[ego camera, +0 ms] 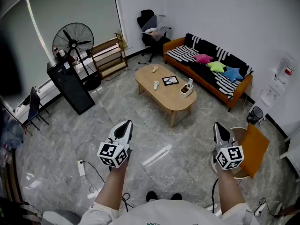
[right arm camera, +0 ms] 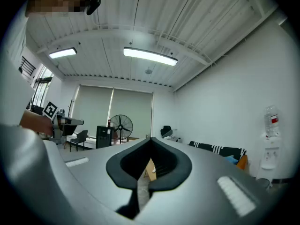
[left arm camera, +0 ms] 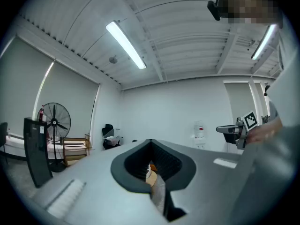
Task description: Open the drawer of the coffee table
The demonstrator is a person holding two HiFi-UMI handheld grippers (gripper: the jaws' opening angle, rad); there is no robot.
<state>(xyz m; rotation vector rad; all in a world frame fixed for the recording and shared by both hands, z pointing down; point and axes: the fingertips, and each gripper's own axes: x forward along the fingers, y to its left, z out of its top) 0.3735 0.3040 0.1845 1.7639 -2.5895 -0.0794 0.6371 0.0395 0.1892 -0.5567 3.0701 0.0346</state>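
Your left gripper (ego camera: 124,124) has its fingers (left arm camera: 89,182) closed tip to tip, with nothing pinched between them. The only gap is the dark padded notch just behind the tips. Your right gripper (ego camera: 219,127) is the same: its fingers (right arm camera: 220,172) are pressed together and hold nothing. You hold both grippers level and side by side, over the grey marble floor (ego camera: 93,121).

The coffee table (ego camera: 164,97) stands well ahead of both sets of fingertips, across a stretch of open floor. It sits between the lines the two grippers point along, so it lies ahead and to the right of your left fingers and ahead and to the left of your right fingers. No finger touches it. Through the notch in each gripper view you catch only a sliver of its tan wood. From this far off, its drawer cannot be made out.

On the tabletop, beyond your fingertips, rest a dark framed card (ego camera: 170,80) and a small holder (ego camera: 186,90), the holder toward the right end. Past the table, farther again from the fingers, an orange sofa (ego camera: 176,45) with striped cushions runs along the wall.
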